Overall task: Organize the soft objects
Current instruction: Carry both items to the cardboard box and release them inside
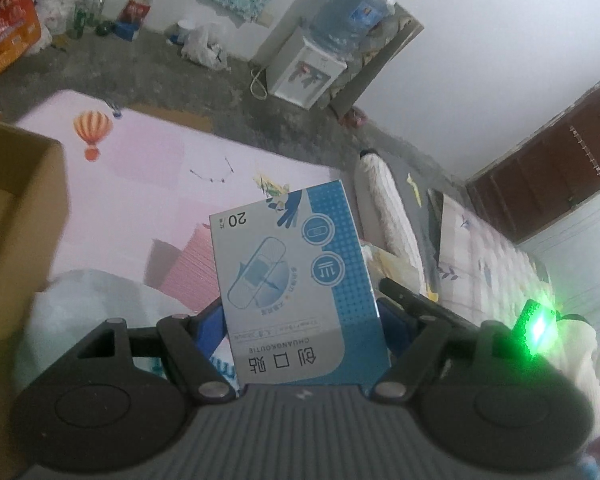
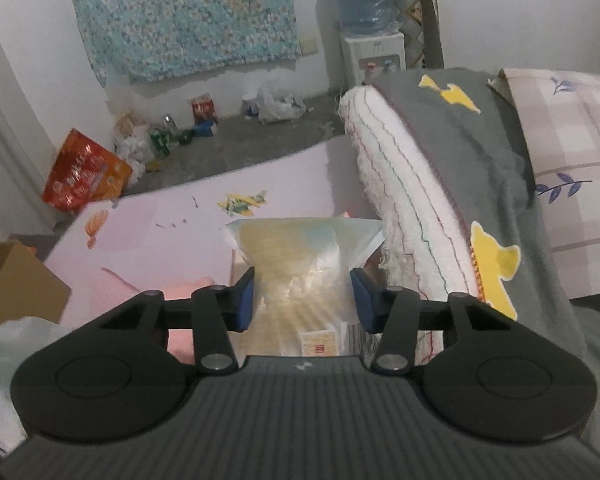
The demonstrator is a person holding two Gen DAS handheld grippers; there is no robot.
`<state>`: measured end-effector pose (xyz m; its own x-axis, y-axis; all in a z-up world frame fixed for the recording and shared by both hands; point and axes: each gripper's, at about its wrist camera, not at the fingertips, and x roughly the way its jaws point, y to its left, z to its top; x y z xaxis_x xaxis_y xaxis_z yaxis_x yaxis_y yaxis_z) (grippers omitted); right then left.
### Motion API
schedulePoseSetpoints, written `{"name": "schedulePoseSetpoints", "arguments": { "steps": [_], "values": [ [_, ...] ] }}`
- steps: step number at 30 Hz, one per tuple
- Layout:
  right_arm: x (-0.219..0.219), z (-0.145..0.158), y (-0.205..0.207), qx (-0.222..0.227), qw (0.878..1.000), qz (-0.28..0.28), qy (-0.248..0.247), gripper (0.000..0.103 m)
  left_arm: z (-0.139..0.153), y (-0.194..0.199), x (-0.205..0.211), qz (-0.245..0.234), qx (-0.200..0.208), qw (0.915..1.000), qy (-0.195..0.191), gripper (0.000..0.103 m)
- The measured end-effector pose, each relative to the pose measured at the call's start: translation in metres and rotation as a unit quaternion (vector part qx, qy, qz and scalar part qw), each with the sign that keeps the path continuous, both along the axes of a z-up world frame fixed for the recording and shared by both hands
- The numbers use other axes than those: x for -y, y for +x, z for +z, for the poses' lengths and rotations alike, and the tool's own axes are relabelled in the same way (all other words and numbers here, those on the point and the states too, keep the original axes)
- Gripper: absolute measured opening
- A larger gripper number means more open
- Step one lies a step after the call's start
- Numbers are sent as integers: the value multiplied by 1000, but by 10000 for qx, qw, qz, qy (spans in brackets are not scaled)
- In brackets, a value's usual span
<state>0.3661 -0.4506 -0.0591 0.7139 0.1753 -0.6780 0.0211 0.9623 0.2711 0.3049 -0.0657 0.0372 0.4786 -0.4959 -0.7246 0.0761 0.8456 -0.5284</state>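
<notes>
The left tool [image 1: 300, 316] pinches a plaster box [image 1: 296, 280] held above the pink mat [image 1: 148, 160]; carry it level toward the cardboard box [image 1: 16, 208]. The right tool [image 2: 302, 300] squeezes a clear bag [image 2: 300, 252] near the mat's bed-side edge; lift gently, without crushing it.

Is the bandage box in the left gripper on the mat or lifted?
Lifted. The bandage box is clamped between the left gripper's blue pads, standing clear above the pink mat behind it.
</notes>
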Motion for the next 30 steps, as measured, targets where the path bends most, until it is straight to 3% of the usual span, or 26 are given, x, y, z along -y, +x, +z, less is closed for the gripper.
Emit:
{"name": "schedulePoseSetpoints", "arguments": {
  "steps": [9,16,20,23,26,30],
  "values": [
    [-19,74,-55,656,9975,92,249,44,56,-46,-62,203,545,9981,198,78],
    [-77,127,-87,931,9898,724,794,44,76,-68,-122,582,788,9933,608,78],
    [-138,141,-84,778,9800,1266,1321,44,73,-64,-160,768,808,9888,990,78],
    [-194,143,-69,536,9692,1668,1732,44,63,-51,-185,899,833,9809,1513,78],
    [-257,138,-56,280,9626,1960,1848,44,44,-31,-204,980,718,9701,2102,78],
    [-331,122,-36,-214,9570,2137,1952,44,15,-3,-232,1009,371,9632,2464,78]
  ]
}}
